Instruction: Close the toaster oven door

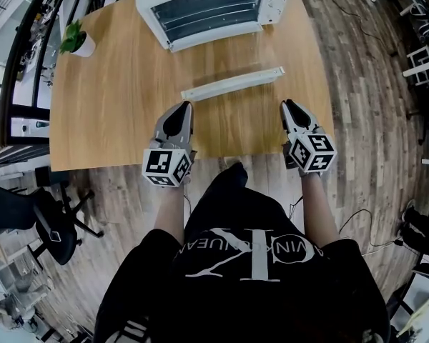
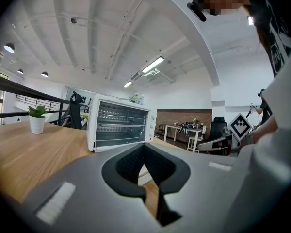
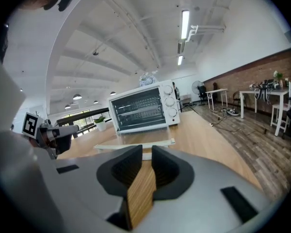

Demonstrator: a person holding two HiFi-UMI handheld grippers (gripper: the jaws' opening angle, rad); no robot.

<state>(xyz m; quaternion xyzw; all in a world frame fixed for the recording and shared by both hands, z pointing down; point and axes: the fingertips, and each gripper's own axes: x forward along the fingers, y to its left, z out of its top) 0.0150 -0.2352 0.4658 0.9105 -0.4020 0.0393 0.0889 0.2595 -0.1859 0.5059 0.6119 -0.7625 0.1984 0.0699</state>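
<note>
A white toaster oven (image 1: pixel 207 6) stands at the far edge of the wooden table (image 1: pixel 107 113). Its glass door (image 1: pixel 225 56) lies folded down flat, with the white handle bar (image 1: pixel 232 83) toward me. My left gripper (image 1: pixel 182 109) hovers near the table's front edge, left of the handle and short of it, its jaws meeting at the tips with nothing between them. My right gripper (image 1: pixel 287 106) sits to the right of the handle's end, jaws a narrow gap apart and empty. The oven (image 2: pixel 119 123) shows ahead in the left gripper view, and the oven (image 3: pixel 143 106) and handle bar (image 3: pixel 136 143) in the right gripper view.
A small potted plant (image 1: pixel 77 40) stands at the table's far left corner. An office chair (image 1: pixel 36 220) is on the floor to my left. Desks and chairs (image 3: pixel 262 93) stand further off on the wood floor to the right.
</note>
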